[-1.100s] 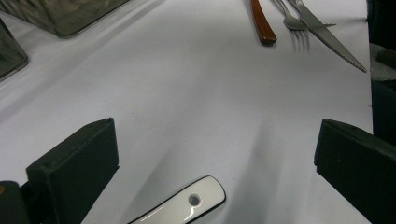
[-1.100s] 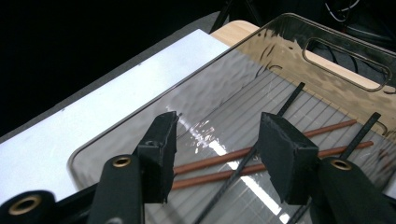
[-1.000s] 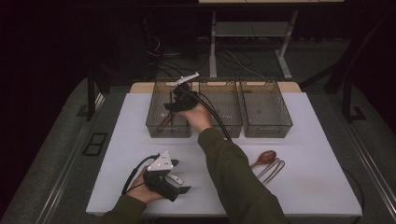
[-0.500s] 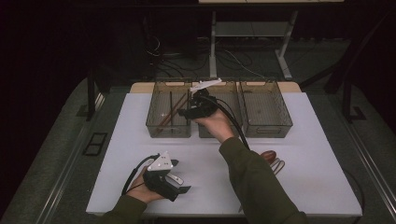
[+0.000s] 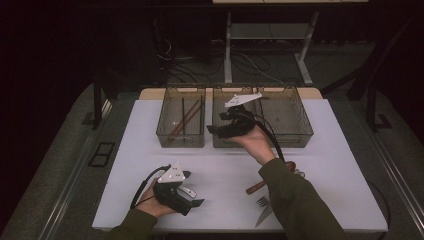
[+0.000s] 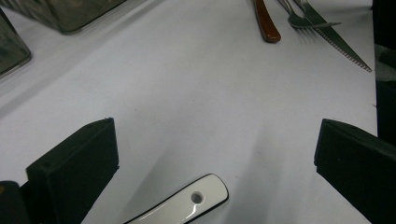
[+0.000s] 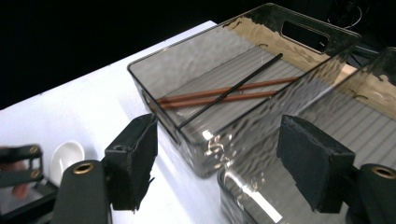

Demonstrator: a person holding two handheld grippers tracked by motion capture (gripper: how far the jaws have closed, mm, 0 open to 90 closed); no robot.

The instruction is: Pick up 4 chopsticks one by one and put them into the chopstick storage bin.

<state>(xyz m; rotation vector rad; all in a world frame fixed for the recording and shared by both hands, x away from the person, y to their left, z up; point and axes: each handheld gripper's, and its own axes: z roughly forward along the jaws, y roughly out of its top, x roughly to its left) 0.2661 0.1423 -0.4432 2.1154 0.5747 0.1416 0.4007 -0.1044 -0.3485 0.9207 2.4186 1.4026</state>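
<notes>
At the centre of the high view, the right gripper [image 5: 216, 129] is held empty, its jaws just parted, over the left tray [image 5: 181, 141] holding the chopsticks [image 5: 186, 119], while the left gripper [image 5: 194, 199] rests released around the white spoon [image 6: 180, 206] on the tabletop [image 5: 345, 150], apparently readied for sorting.

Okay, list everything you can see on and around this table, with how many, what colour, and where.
White table: one, centre.
Clear smoky plastic bins: three, far side in a row.
Brown wooden chopsticks: two, in the left bin.
Thin black stick: one, lying across the chopsticks.
White ceramic spoon: one, near side, between the left claw's jaws.
Brown wooden-handled utensil: one, near right.
Silver metal fork: one, near right.
Serrated metal knife: one, beside the fork.
Left claw: black, open, low over the spoon.
Right claw: black, open, empty, by the bins.
</notes>
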